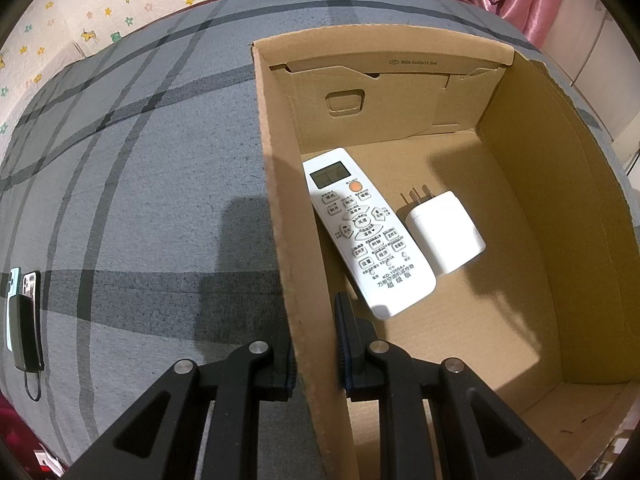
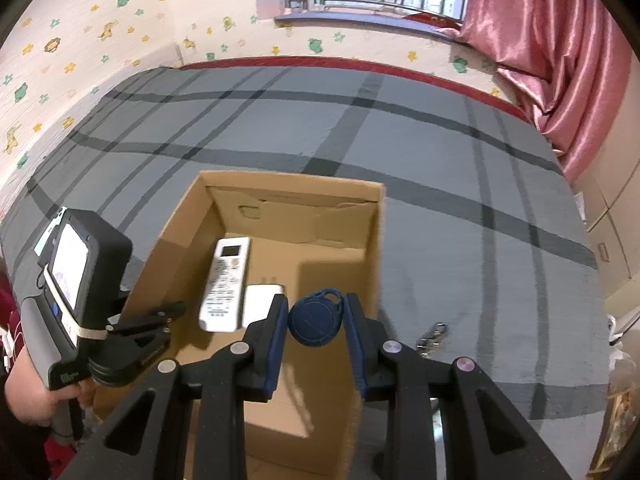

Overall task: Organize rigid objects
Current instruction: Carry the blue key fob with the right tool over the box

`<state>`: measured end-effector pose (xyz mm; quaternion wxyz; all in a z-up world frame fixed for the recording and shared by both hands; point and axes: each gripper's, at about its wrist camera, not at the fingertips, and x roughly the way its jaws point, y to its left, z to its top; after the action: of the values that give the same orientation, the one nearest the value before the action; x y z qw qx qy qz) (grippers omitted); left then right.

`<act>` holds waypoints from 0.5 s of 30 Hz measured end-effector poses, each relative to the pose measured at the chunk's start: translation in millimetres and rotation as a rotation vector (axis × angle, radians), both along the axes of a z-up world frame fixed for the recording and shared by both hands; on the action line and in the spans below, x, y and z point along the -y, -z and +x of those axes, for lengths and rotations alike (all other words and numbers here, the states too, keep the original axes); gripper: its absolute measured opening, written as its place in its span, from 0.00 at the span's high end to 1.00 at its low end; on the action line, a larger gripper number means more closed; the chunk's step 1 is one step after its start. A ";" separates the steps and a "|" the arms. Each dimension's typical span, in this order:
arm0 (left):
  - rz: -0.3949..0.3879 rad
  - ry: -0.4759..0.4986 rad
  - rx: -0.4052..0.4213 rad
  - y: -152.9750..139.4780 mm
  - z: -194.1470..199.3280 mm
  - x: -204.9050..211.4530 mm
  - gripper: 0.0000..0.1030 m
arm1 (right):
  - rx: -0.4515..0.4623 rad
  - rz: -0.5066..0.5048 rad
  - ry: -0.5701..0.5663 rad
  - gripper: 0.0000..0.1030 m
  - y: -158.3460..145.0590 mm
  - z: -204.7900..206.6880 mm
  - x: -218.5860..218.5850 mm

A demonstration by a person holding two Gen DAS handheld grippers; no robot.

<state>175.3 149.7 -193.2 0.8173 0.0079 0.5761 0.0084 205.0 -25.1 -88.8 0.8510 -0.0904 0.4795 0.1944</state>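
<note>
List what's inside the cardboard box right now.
Inside the cardboard box: a white remote lying face up and a white plug adapter beside it on the floor. The near corner is hidden behind the left gripper.

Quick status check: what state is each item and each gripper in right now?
cardboard box: open-topped, on the bed
remote control: flat in the box, buttons up
white charger: lying beside the remote control
blue key fob: held above the box
left gripper: shut on the box wall
right gripper: shut on the key fob
</note>
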 end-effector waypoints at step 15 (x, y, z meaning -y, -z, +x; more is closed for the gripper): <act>-0.007 -0.005 0.000 0.0 0.7 -0.9 0.82 | -0.139 -0.015 -0.063 0.72 58.1 7.5 -53.1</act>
<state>175.9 150.6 -193.2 0.8174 0.0035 0.5760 0.0086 212.5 28.0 -147.0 0.8083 -0.0981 0.5360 0.2232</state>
